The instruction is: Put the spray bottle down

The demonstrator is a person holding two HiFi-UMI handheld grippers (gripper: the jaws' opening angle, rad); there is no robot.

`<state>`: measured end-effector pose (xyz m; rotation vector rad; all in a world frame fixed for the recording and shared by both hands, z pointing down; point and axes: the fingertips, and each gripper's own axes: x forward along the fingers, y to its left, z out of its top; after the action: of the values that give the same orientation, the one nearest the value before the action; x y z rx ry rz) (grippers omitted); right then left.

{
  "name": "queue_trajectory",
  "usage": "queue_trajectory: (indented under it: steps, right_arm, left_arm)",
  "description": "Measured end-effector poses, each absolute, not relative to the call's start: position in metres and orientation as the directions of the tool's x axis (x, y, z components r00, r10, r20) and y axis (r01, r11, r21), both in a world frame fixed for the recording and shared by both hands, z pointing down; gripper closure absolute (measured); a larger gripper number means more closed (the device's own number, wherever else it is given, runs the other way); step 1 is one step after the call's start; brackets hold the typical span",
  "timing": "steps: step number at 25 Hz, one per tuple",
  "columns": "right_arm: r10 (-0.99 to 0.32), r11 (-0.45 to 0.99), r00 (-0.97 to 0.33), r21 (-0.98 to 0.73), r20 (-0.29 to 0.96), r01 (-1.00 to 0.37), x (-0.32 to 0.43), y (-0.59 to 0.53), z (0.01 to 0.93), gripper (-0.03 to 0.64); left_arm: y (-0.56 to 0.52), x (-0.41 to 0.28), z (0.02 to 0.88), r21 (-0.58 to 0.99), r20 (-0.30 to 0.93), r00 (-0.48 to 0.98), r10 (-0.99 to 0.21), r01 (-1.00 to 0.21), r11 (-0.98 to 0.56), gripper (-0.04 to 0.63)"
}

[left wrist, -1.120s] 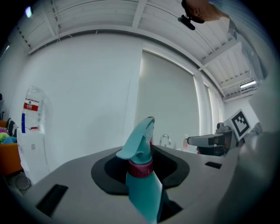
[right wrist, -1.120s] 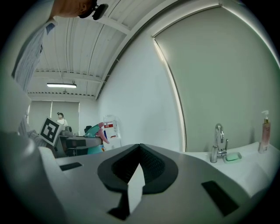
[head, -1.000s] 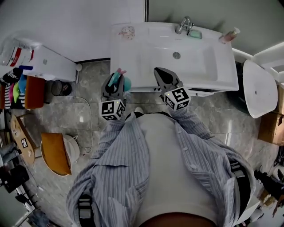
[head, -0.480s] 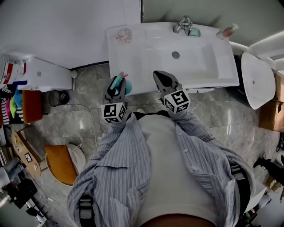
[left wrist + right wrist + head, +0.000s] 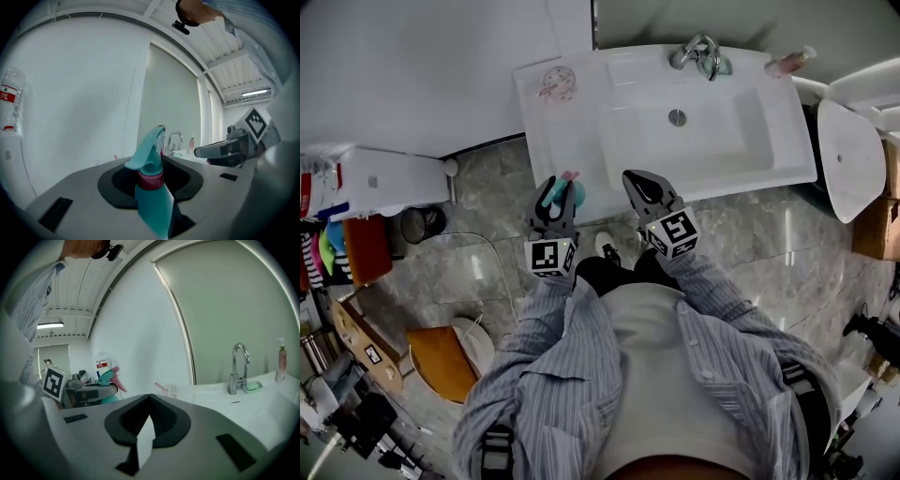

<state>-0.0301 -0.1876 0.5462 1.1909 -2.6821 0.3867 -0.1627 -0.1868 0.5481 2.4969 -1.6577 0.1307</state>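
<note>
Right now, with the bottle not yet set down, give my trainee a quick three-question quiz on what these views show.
1. Which gripper holds the spray bottle?
A. left gripper
B. right gripper
C. neither
2. True or false: the right gripper's jaws are together with nothing between them.
3. Fill in: in the head view, at the back rim of the sink, the pink pump bottle stands to the ___ of the faucet.

Key: 1 A; 2 true; 3 right.
</note>
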Motion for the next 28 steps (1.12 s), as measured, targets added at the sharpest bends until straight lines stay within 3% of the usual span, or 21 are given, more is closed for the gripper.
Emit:
queue_trajectory:
  steps: [15,28]
  right_arm:
    - [-0.684,0.635,-0.647,-0.162,0.338,-0.756,-0.033,-0.212,0.592,0.601]
    - [-0.665,0.655,-0.662,-0.156,0.345,-0.739,-0.035,-0.200,0.585,0.601]
  left_arm:
    - [-0.220,-0.179,0.616,0.059,0.187,0.342,-0.921,-0.940,-0.337,0.460]
    - [-0.214,-0.173,0.617,0.014,0.196,0.367,-0.909,-0.928,-0.372,0.459]
